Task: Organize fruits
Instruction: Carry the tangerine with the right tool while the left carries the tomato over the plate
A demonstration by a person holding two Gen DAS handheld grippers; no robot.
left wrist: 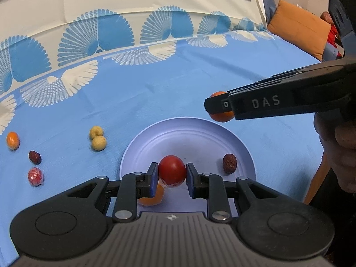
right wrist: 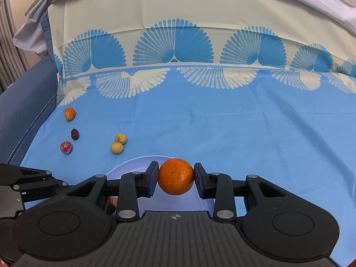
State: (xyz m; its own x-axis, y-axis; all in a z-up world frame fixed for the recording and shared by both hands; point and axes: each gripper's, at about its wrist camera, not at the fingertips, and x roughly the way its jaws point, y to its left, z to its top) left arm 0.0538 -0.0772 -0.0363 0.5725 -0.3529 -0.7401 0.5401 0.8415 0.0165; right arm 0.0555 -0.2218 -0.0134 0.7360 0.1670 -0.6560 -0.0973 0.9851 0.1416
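Surface: blue cloth (left wrist: 155,93) with a cream border of fan and wing prints at 12 o'clock; orange cushion (left wrist: 298,29) at 1 o'clock in the left wrist view.
Plate: pale lilac plate (left wrist: 189,133) lying flat on the cloth, low centre in the left wrist view; only its far rim (right wrist: 142,162) showing past the fingers in the right wrist view.
Left gripper: left gripper (left wrist: 171,174) poised over the plate, pads (left wrist: 154,178) pressed against both sides of a red tomato (left wrist: 172,169), gap no wider than the fruit.
Right gripper: right gripper (right wrist: 175,176) closed around an orange mandarin (right wrist: 176,176), pads touching its left and right flanks; seen side-on from the left wrist camera (left wrist: 219,106) at 2 o'clock, above the plate's far rim, mandarin (left wrist: 222,116) peeking out beneath the finger.
On the plate: brown-red date (left wrist: 229,163) at 3 o'clock of the tomato, apart from it; orange fruit (left wrist: 153,197) at 7 o'clock, partly hidden under the left finger.
Off the plate, at 9 to 10 o'clock: two tan longans (left wrist: 98,139) touching each other; dark date (left wrist: 34,157); red wrapped fruit (left wrist: 35,176) just below that date; small kumquat (left wrist: 13,140) farthest out.
Same cluster, right wrist view: longans (right wrist: 119,143), date (right wrist: 74,134), wrapped fruit (right wrist: 65,147), kumquat (right wrist: 69,113), all well apart from the mandarin.
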